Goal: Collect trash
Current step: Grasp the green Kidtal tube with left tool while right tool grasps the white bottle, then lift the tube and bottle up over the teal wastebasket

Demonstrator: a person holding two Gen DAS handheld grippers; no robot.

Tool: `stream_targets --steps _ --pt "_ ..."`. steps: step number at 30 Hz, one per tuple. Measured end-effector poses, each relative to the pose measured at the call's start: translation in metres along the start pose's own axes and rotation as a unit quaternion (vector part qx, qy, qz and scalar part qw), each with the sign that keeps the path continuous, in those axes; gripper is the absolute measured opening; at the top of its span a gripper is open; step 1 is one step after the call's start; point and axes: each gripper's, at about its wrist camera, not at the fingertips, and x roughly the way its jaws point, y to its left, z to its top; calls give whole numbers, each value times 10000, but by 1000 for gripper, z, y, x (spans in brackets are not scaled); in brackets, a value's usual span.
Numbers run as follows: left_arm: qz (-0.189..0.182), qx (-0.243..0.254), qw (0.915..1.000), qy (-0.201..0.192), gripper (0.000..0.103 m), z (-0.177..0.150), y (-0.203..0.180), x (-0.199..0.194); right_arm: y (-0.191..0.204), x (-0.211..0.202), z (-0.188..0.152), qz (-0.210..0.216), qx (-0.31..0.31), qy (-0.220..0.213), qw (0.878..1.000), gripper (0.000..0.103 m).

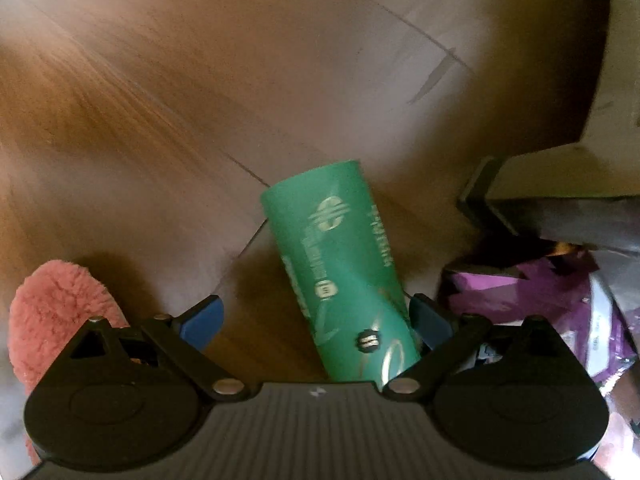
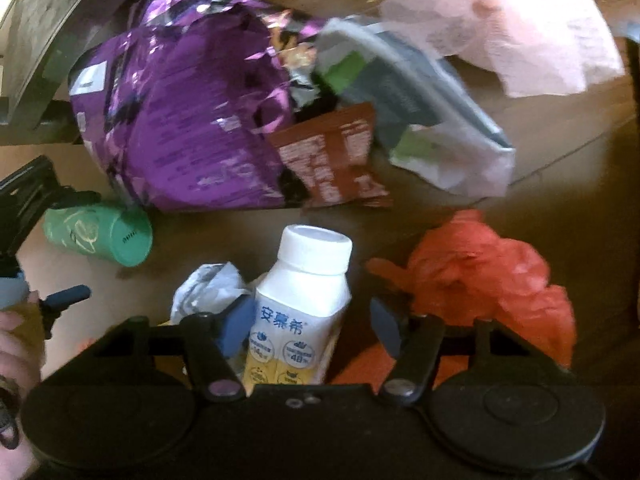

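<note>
Trash lies all over the wooden floor (image 1: 168, 92) in front of you. Your left hand-held gripper (image 1: 316, 322) points down at a green can (image 1: 344, 264) lying on its side. The can sits between the two blue pads. The right pad looks like it touches the can, the left pad is apart from it, so this hand-held gripper is released.

Your right hand-held gripper (image 2: 312, 326) has a white milk bottle (image 2: 304, 300) between its pads. The left pad is against the bottle, the right pad is apart from it, so nothing is grasped yet. A crumpled paper (image 2: 208, 288) sits just left of the bottle. A red plastic bag (image 2: 488, 276) lies to its right. Behind them lie a purple snack bag (image 2: 180, 112) and a brown wrapper (image 2: 332, 156).
</note>
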Motion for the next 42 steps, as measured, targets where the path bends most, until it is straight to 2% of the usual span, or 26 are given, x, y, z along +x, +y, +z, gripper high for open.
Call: stream_targets --steps 4,8,10,12,13,14,17,22,25,29,35,42 --pt "69 78 9997 200 100 5 -1 15 13 9 4 -9 -116 35 9999 60" --pt "19 198 9995 250 98 6 3 11 22 16 6 -62 -248 32 9997 60" --pt "-36 284 9992 277 89 6 -1 10 22 18 7 -30 -204 46 9998 60" --pt "-127 336 9988 330 64 8 -4 3 22 18 7 -53 -254 44 9997 60" --pt "-133 361 9986 361 56 8 -5 1 19 13 7 -87 -293 36 9995 60" --pt "-119 379 9984 401 53 9 -5 0 20 10 7 -114 -299 36 9995 59" --pt "-120 399 9976 546 53 12 -2 -7 22 0 4 -102 -284 -17 9995 59" --pt "513 851 9925 715 53 8 -4 -31 32 -34 -2 -128 -468 -179 9987 59" --pt "663 768 9908 892 53 1 1 -53 35 -63 -9 -45 -509 -353 9981 59" --pt "731 710 9907 898 53 -17 7 -87 35 -111 -17 83 -636 -626 9960 59" --pt "490 796 9939 585 53 -52 11 -156 38 -170 -39 219 -857 -1058 9904 59" --pt "234 1103 9935 -146 53 -96 19 -241 42 -237 -63 256 -1211 -1583 9796 59"
